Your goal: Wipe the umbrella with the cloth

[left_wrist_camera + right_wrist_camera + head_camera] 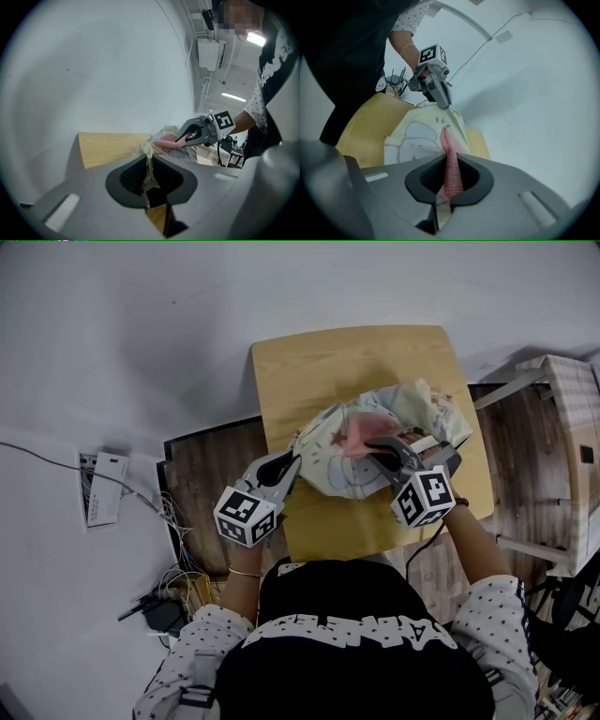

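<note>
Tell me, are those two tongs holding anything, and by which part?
The left tongs pinch the umbrella by an edge of its fabric; the right tongs clamp the pink cloth by one end.

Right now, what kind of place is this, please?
Probably a lab or workroom: loose cables on the floor, ceiling strip lights, and a small wooden table before a bare white wall.
</note>
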Available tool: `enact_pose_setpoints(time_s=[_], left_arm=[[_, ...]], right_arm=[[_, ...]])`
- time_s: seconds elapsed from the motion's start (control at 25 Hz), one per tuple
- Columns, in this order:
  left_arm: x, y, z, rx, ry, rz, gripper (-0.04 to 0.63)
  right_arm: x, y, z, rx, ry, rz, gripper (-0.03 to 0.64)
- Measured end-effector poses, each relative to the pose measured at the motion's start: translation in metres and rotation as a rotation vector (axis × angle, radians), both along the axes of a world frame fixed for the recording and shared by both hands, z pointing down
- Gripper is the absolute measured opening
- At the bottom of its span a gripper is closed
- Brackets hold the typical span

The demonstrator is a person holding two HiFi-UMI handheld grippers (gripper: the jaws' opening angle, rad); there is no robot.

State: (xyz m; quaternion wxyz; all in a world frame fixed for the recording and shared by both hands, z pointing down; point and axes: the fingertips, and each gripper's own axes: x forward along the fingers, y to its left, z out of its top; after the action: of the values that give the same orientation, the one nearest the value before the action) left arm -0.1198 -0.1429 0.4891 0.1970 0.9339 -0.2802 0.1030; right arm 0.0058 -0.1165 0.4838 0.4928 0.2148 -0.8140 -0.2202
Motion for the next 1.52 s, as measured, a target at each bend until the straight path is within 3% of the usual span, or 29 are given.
enact_pose_setpoints(time_s=[0.92, 1.2, 1.36, 1.52], left_arm=[[0.008, 0.002, -0.024, 0.083, -0.030, -0.030, 0.055], [0.034, 0.013, -0.045, 0.158, -0.027, -0.003, 0.079], [0.071, 0.027, -0.042, 0.175, -0.048, 0.081, 0.109], [0.110, 0.044, -0.035, 0.150, -0.036, 0.165, 0.125]], right_arm=[[0.024, 0.083, 0.035, -0.159, -0.104, 0.095, 0.032], [0.015, 0.105, 0.032, -0.216, -0.217, 0.098, 0.032], [0.018, 0.113, 0.010, -0.205, -0.341, 0.105, 0.032], [0.040, 0.112, -0.018, -0.152, -0.484, 0.205, 0.034]])
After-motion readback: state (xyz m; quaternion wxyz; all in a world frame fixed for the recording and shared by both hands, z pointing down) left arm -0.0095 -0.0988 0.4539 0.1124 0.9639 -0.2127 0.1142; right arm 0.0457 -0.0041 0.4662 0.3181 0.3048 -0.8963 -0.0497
